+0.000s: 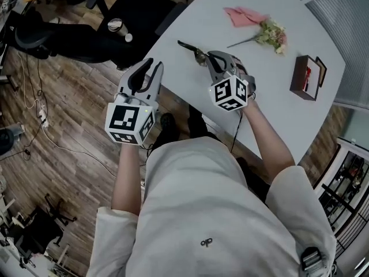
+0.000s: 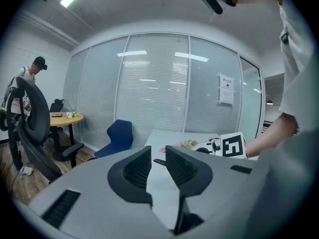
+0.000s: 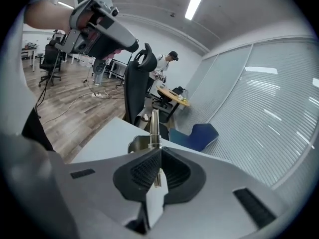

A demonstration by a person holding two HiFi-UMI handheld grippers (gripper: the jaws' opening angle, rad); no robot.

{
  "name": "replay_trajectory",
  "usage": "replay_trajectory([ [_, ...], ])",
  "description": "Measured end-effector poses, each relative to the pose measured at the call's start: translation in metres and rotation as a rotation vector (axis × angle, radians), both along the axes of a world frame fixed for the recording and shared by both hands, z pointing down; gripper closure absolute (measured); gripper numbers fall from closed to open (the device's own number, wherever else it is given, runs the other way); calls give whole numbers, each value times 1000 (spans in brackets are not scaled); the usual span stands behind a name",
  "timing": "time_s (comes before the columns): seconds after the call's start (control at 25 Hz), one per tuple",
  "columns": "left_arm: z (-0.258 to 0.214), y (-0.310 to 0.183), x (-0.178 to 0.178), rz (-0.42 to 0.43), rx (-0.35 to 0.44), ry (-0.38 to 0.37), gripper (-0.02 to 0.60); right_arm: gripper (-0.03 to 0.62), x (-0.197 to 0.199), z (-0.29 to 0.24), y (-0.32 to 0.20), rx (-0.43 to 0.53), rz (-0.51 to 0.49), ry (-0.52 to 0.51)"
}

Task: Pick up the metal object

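**Metal piece gripped, lift in hand**

The right gripper [image 1: 212, 57] is clenched on the metal object [image 1: 192, 49]. This is a thin flat piece pinched edge-on between the pads, and it juts out over the near edge of the white table [image 1: 202, 16]. It looks clear of the tabletop, so the pick-up seems nearly done. The next move calls for a firm squeeze and a steady raise. That hand angles downward, forearm over the table. The left gripper [image 1: 151, 69] hangs just off the table's edge, jaws apart and empty.

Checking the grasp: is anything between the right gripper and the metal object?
Nothing visible. The right gripper is shut directly on the metal object, pads against its thin metal; the left gripper hangs open, apart.
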State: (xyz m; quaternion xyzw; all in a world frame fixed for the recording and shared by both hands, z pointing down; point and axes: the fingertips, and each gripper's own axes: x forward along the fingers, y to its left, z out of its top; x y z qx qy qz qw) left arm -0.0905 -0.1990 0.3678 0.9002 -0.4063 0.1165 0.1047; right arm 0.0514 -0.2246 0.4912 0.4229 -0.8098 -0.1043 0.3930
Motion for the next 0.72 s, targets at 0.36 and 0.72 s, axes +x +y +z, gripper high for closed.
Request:
replay_trajectory([
  [0.36, -4, -7, -6, 114, 14, 13, 494, 581, -4, -27, 15, -3, 165, -123],
  [0.72, -8, -5, -7, 205, 28, 37, 494, 582, -6, -59, 33, 6, 316, -261],
])
